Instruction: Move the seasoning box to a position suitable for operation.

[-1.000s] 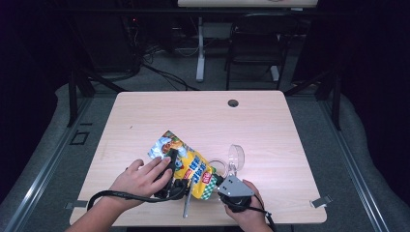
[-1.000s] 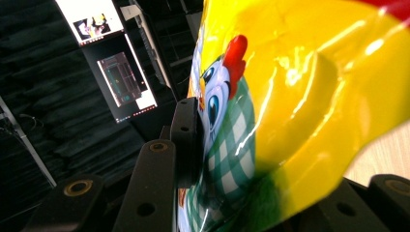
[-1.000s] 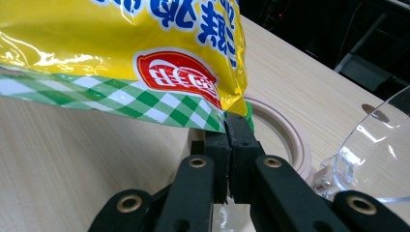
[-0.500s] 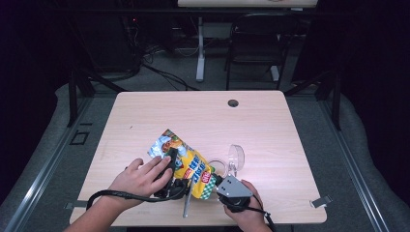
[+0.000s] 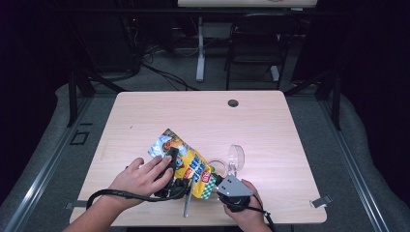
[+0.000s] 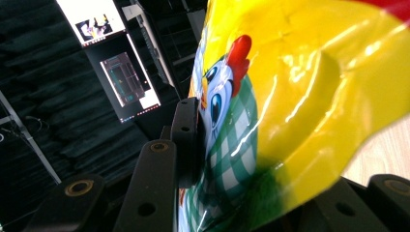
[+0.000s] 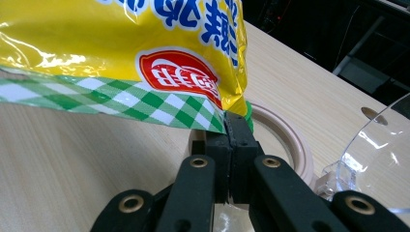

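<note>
the yellow snack bag (image 7: 121, 43) bears blue and red-badge characters, too inverted to read.

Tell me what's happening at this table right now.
A person holds a yellow snack bag between two handheld grippers. The right gripper is shut on the bag's green-checked corner; the left gripper clamps its body. A clear lidded container stands just beyond on the wooden table. The bag looks ready to be torn open.
</note>
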The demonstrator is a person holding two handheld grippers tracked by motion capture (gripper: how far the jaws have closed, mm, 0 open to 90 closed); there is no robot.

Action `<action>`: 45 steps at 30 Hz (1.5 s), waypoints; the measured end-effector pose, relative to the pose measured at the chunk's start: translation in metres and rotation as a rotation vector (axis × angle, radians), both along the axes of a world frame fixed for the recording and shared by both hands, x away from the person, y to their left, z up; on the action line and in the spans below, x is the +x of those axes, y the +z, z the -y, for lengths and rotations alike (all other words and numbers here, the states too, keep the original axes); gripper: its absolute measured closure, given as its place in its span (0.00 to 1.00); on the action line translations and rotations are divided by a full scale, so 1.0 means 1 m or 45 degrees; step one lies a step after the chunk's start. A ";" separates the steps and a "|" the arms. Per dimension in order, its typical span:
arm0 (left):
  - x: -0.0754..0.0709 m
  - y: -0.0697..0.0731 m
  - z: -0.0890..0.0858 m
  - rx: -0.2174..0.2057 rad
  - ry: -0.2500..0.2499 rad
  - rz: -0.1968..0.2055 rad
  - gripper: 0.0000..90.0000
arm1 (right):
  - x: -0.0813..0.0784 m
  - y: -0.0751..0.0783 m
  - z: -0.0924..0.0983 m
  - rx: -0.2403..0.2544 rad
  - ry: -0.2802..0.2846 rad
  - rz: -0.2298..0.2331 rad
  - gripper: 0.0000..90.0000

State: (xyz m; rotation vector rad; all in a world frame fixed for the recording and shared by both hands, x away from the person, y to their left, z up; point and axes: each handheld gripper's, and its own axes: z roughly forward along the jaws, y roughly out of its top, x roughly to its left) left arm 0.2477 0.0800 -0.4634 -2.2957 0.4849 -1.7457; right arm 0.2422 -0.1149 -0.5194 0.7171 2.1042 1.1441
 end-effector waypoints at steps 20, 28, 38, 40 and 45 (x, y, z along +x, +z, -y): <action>0.000 0.001 0.001 0.020 -0.020 0.022 0.78 | 0.000 0.000 -0.001 0.006 0.000 0.005 0.99; -0.001 0.001 0.001 0.021 -0.022 0.020 0.79 | 0.000 0.000 -0.001 0.004 0.004 0.007 0.99; 0.001 0.001 0.003 0.033 -0.030 0.015 0.80 | 0.000 0.000 0.000 0.000 0.000 0.002 0.99; 0.002 0.001 0.004 0.032 -0.027 0.004 0.80 | 0.000 0.000 0.001 0.007 -0.002 0.007 0.99; 0.002 0.000 0.005 0.013 -0.039 0.017 0.81 | 0.000 0.000 0.004 0.012 -0.015 0.009 0.99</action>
